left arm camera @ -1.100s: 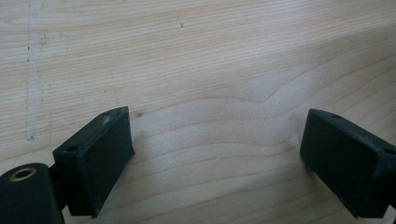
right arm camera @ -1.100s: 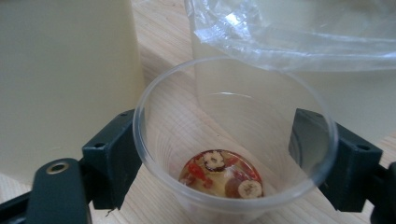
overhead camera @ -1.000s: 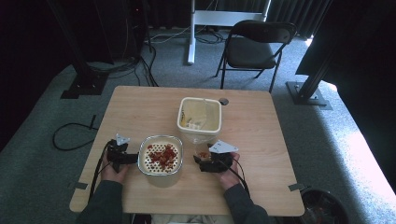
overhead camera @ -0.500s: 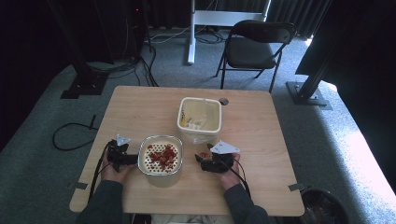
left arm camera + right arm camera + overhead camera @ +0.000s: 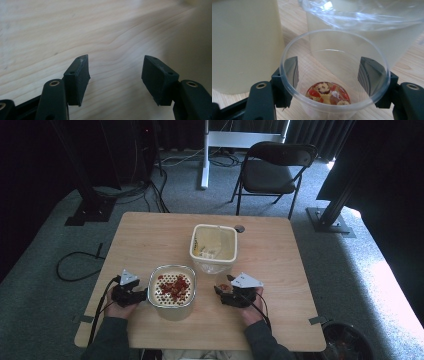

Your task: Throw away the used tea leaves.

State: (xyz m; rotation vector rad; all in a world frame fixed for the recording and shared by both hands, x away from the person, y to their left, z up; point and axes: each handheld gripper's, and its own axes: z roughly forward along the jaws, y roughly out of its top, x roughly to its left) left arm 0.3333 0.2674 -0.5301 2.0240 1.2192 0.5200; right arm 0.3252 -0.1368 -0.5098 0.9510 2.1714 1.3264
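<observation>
The right gripper (image 5: pixel 332 82) is clasping a clear cup (image 5: pixel 334 75) holding a little fruit, beside the strainer tub (image 5: pixel 172 290), likely for filling. The left gripper (image 5: pixel 116 75), jaws having just been narrowing around nothing, is waiting over the table (image 5: pixel 75 30).

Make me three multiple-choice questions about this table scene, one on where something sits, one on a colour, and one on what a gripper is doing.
1. Where is the bin lined with a plastic bag?
A. Behind the strainer tub of red pieces
B. On the floor
C. On the chair

2. What colour are the pieces at the bottom of the clear cup?
A. Blue
B. Mostly red
C. Green

3. What is between the jaws of the right gripper?
A. Nothing
B. A spoon
C. The clear cup

Answers: 1 A, the high view shows it farther back on the table. 2 B, red bits lie in the cup. 3 C, the jaws flank the cup's walls.
</observation>
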